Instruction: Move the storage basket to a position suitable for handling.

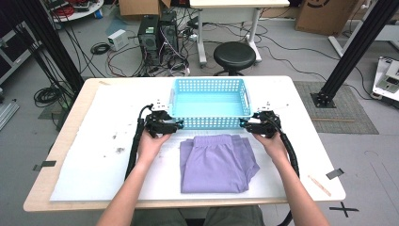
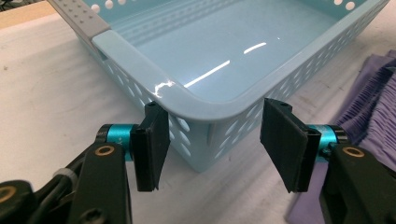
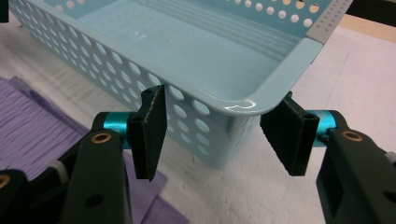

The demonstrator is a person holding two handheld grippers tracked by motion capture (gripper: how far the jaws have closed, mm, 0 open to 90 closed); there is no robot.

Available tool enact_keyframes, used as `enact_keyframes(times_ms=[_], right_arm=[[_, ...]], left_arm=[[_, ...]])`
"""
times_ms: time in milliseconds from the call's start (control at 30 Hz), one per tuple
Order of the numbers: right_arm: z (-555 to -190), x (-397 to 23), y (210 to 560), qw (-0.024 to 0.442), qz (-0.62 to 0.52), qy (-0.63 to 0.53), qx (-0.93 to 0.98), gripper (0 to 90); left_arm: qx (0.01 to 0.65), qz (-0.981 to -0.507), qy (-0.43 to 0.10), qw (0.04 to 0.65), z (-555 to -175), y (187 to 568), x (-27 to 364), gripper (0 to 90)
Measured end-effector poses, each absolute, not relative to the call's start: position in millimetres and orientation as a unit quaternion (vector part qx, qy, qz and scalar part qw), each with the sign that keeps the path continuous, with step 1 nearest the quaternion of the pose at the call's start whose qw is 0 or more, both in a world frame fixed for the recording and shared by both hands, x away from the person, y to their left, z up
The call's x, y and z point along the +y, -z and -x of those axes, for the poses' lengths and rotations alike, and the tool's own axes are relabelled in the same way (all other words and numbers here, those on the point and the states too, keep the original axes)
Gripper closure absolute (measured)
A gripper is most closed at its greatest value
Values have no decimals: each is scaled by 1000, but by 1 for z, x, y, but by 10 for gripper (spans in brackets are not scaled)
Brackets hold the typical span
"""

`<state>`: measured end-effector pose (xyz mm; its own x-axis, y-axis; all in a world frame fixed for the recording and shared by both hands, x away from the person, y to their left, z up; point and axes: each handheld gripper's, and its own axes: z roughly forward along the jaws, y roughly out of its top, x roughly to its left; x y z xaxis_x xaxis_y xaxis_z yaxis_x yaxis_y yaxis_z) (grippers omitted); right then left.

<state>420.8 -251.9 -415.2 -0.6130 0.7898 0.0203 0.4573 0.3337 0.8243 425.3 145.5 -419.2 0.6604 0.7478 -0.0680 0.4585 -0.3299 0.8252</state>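
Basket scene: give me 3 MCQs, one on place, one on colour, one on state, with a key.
1. Where does the folded garment lie relative to the basket?
A. inside it
B. on the table between the basket and the person
C. beyond it, at the far edge

2. What colour is the basket?
A. light blue
B. red
C. black

3. What is in the basket?
A. the garment
B. a towel
C. nothing

Key:
1 B, the high view shows the purple cloth flat on the table on the person's side of the basket's near wall.
2 A, the perforated walls and the rim are light blue in all three views.
3 C, its bare floor shows in the left gripper view and the right gripper view, while the left gripper and the right gripper straddle its near corners.
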Motion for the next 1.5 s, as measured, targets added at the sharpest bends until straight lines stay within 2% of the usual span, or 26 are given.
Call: enact_keyframes(times_ms=[600, 1500], right_arm=[[-399, -255, 417, 196, -390, -422, 795, 430], [-402, -261, 419, 202, -406, -422, 785, 413]], left_arm=[[372, -801, -165, 439, -407, 422, 145, 428], [379, -792, -166, 449, -407, 424, 134, 427]])
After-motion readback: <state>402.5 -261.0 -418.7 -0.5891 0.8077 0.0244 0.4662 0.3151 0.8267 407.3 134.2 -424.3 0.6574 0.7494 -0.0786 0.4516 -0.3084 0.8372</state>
